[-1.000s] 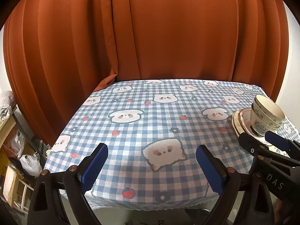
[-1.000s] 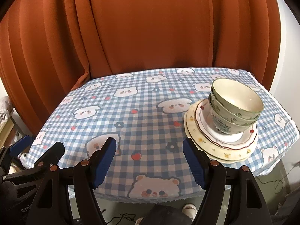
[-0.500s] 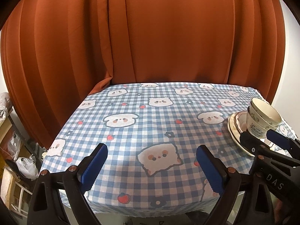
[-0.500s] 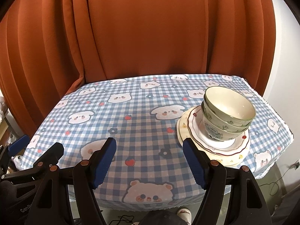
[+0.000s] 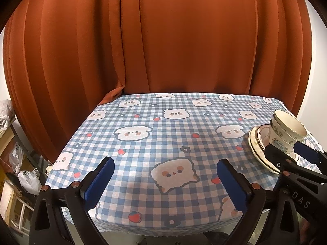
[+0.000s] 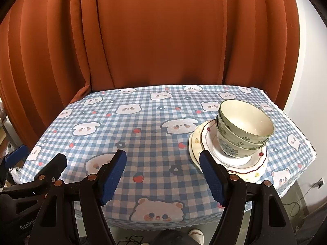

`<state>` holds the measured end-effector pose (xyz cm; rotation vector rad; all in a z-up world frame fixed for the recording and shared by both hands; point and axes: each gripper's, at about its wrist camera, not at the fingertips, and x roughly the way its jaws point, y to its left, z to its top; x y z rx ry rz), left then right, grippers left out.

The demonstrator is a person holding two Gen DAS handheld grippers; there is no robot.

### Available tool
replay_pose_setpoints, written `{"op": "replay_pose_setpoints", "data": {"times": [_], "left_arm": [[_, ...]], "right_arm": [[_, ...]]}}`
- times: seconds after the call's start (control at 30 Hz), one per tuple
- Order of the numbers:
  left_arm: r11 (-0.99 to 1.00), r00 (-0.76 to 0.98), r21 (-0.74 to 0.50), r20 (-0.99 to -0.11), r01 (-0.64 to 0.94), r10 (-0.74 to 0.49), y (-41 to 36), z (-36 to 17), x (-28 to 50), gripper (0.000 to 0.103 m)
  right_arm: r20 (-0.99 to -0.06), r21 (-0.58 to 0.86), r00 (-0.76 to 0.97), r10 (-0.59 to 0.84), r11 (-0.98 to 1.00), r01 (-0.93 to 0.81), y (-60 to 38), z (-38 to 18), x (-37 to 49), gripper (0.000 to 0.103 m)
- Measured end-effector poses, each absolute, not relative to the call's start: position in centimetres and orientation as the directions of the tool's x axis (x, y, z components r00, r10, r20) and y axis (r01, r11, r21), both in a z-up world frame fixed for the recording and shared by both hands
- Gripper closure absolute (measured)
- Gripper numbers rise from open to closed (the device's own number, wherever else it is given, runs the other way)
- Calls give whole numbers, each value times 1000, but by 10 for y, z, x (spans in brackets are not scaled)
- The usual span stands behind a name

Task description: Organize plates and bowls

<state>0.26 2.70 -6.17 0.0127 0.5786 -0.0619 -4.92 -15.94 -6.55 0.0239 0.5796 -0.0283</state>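
Three nested cream bowls with green and blue flower patterns [image 6: 245, 126] stand on two stacked scalloped plates [image 6: 204, 134] at the right of the checked tablecloth [image 6: 143, 122]. My right gripper [image 6: 162, 154] hangs open over the table's front edge, its right blue pad just in front of the plates' near rim, nothing between its fingers. My left gripper [image 5: 164, 163] is at the front middle, jaws opening and empty. In the left wrist view the bowls [image 5: 288, 126] and plates [image 5: 255, 140] sit far right, partly behind the right gripper.
An orange curtain [image 5: 163, 40] closes off the back and left of the table. Shelves with plastic bags [image 5: 26, 179] stand at the lower left. A white wall [image 6: 306, 61] is on the right. A person's shoe [image 6: 196, 233] shows below the front edge.
The left jaws have spread a little wider. The table sits slightly lower and smaller in both views. Bowls and plates have not moved.
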Motion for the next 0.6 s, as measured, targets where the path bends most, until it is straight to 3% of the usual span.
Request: {"op": "replay_pose_setpoints", "data": {"times": [0.6], "left_arm": [[996, 833, -8, -548, 88, -78, 12, -60, 5, 1]], "right_arm": [[-548, 9, 834, -55, 997, 72, -173, -63, -55, 24]]}}
